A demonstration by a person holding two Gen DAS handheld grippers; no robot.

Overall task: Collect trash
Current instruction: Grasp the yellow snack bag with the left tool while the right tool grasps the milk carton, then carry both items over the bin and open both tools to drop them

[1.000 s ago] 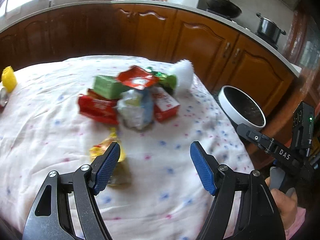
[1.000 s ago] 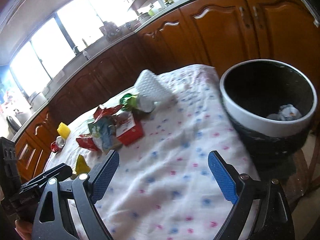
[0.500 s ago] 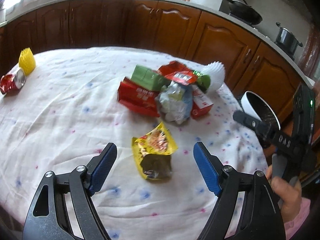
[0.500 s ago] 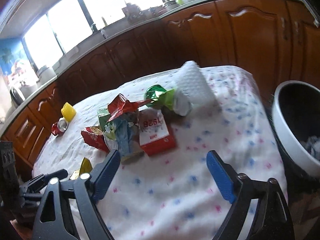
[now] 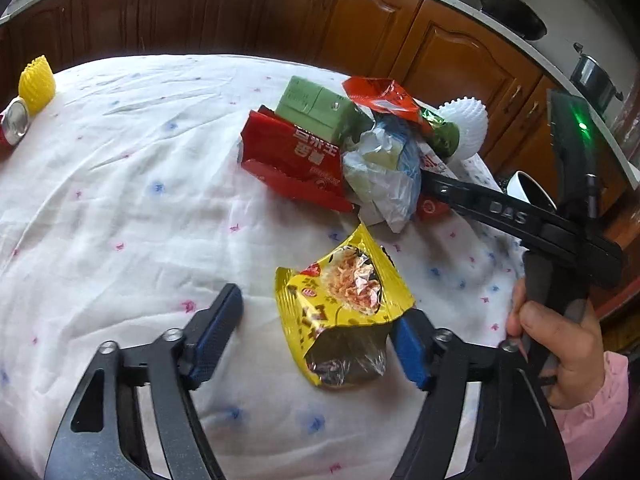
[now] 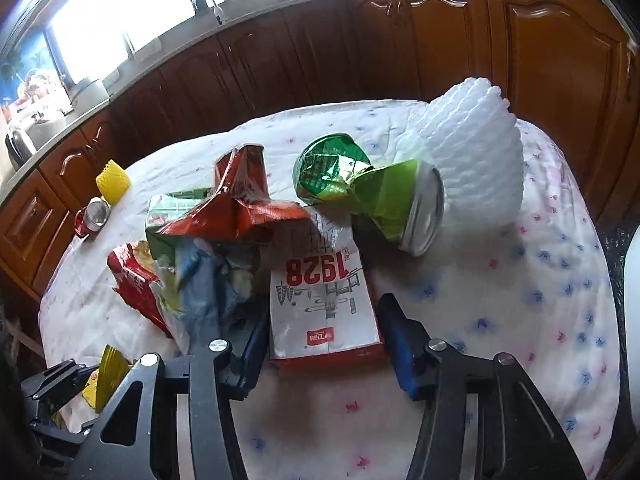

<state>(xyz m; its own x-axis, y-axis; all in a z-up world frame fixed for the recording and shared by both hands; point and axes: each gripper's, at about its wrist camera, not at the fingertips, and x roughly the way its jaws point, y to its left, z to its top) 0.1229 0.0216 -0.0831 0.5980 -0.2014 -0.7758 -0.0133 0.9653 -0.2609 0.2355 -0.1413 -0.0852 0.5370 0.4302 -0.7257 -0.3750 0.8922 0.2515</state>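
My left tongs (image 5: 316,338) wide around yellow snack bag (image 5: 344,312) lower centre, right tongs (image 6: 322,340) wide astride 1928 carton (image 6: 324,304), only right view shows green can (image 6: 400,204), bin rim (image 5: 532,188) only in left view's right edge.

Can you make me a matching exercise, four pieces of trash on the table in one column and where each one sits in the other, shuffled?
Things:
1. yellow foil snack bag
2. white carton printed 1928
3. crushed green can
4. yellow ribbed paper cup

Places:
A. against the white foam net
B. between the left gripper fingers
C. beside the red can
D. between the right gripper fingers

Pairs: 1-B, 2-D, 3-A, 4-C
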